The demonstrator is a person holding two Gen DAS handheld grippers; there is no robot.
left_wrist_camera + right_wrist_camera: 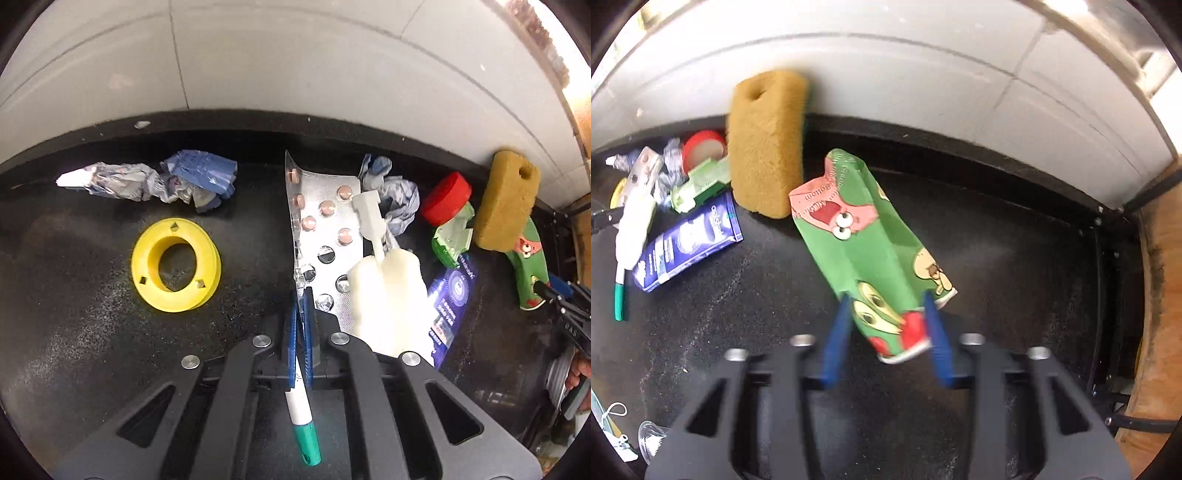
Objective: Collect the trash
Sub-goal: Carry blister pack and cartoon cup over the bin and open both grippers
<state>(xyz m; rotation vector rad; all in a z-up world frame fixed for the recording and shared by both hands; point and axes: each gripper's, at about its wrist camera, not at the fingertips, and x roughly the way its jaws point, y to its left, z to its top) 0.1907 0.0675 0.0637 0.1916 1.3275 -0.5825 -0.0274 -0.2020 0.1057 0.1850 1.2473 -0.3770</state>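
Left wrist view
Left gripper (302, 314): pads squeezed together, pinching the near corner of the blister pack (325, 236).
Blister pack: silver foil sheet with a few pink pills left, standing tilted on the black counter (92, 314), reaching toward the back edge.
Brush (384, 291): white and fluffy, leaning against the blister pack; its green-tipped handle (303, 424) runs back under the pads.
Yellow ring (176, 264): flat on the counter, well left of the pack.
Crumpled wrapper (155, 181): blue and silver, near the back edge, beyond the ring.
Red cap (447, 199): by the back edge, touching the sponge (504, 201).
Blue packet (452, 306): lying just right of the brush.

Right wrist view
Right gripper (886, 321): blue fingers (836, 332) spread apart, one on each side of the green carton's (871, 251) near end; whether they press on it, I cannot tell.
Green carton: flattened, cartoon faces printed on it, angled from the gripper toward the back edge.
Sponge (766, 144): upright against the white wall (923, 74), just left of the carton's far end.
Blue packet (689, 242): left of the sponge, flat on the counter (997, 240).
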